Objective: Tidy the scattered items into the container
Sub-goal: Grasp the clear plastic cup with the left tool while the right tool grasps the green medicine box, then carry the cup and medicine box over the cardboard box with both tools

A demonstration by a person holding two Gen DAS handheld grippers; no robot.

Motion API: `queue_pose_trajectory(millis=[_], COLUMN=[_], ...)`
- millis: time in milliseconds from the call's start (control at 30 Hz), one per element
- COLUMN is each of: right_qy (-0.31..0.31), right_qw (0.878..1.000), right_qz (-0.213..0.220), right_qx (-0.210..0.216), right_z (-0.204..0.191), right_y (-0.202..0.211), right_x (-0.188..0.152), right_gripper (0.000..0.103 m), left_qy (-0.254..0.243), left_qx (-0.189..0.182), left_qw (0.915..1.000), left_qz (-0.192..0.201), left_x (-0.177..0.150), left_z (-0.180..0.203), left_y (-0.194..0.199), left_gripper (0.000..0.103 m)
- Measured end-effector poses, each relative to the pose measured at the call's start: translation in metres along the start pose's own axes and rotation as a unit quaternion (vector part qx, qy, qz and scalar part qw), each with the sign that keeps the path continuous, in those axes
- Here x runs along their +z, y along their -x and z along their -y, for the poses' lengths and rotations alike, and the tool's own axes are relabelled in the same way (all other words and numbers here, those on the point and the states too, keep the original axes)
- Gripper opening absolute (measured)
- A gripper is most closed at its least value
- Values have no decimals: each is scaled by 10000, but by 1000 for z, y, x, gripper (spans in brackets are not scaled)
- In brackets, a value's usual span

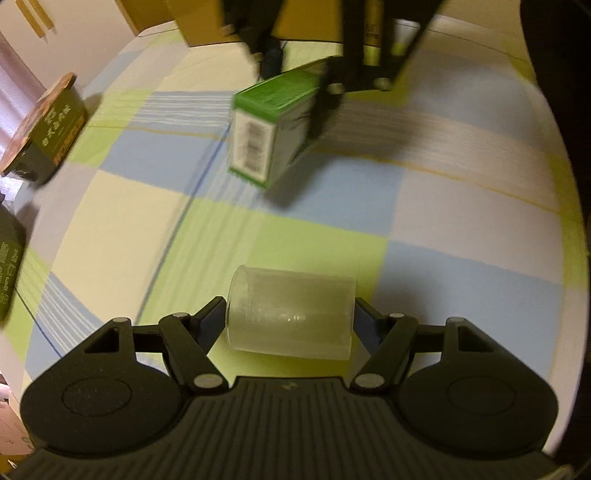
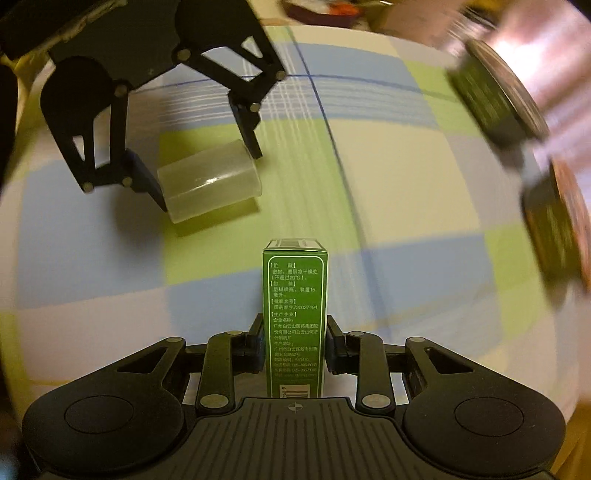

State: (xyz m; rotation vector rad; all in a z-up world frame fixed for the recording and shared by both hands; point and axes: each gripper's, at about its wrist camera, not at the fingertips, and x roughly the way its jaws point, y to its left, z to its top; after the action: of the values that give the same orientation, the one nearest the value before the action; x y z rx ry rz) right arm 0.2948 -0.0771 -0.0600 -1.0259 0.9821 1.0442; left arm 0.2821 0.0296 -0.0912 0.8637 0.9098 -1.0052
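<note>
A translucent plastic cup (image 1: 291,314) lies sideways between the fingers of my left gripper (image 1: 290,319), which is shut on its two ends just above the checked cloth (image 1: 461,229). The right wrist view shows the same cup (image 2: 210,184) in the left gripper (image 2: 209,181), with a shadow under it. My right gripper (image 2: 294,343) is shut on a tall green medicine box (image 2: 294,317) with white print, held upright. From the left wrist view that green box (image 1: 266,129) hangs tilted above the cloth in the right gripper (image 1: 295,92).
Two dark round tins (image 2: 498,103) (image 2: 554,236) sit blurred at the right. One tin (image 1: 48,125) also shows at the left edge of the left wrist view. A cardboard box (image 1: 207,26) stands at the far edge of the cloth.
</note>
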Motion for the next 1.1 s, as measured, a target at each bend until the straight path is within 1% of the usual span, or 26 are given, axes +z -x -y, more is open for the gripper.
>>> queue_pose_trajectory(millis=[133, 200, 300, 367, 433, 567, 633, 733, 933, 1100], right_qy=[-866, -1350, -1975, -2534, -3102, -3894, -4132, -4397, -4745, -4970], right_qw=[9962, 9906, 9798, 9666, 9495, 9185, 9072, 8935, 8737, 8587], right_qz=[127, 216, 298, 396, 467, 677, 778, 905, 1071, 1229], right_qx=[7, 4, -22, 9, -1, 102, 117, 111, -54, -235], right_z=[-32, -46, -65, -71, -74, -80, -81, -85, -88, -88], right_y=[19, 30, 42, 48, 54, 66, 73, 85, 115, 139], right_x=[-31, -44, -62, -74, -84, -105, -112, -121, -145, -164], right_gripper=[33, 33, 33, 33, 33, 33, 33, 33, 33, 33], left_qy=[116, 206, 482, 777, 1077, 1485, 1624, 1753, 2061, 2327], left_qx=[33, 73, 135, 132, 142, 180, 193, 277, 471, 629], left_qw=[9999, 9998, 9987, 9969, 9940, 9885, 9862, 9837, 9766, 9694], left_qz=[-12, -17, -1, 56, 139, 231, 268, 288, 388, 472], left_x=[8, 13, 23, 29, 34, 45, 51, 60, 79, 97], left_z=[23, 32, 44, 50, 58, 78, 87, 101, 118, 124], left_y=[7, 11, 20, 27, 35, 48, 53, 61, 78, 89], left_gripper=[69, 69, 69, 69, 69, 69, 69, 69, 69, 69])
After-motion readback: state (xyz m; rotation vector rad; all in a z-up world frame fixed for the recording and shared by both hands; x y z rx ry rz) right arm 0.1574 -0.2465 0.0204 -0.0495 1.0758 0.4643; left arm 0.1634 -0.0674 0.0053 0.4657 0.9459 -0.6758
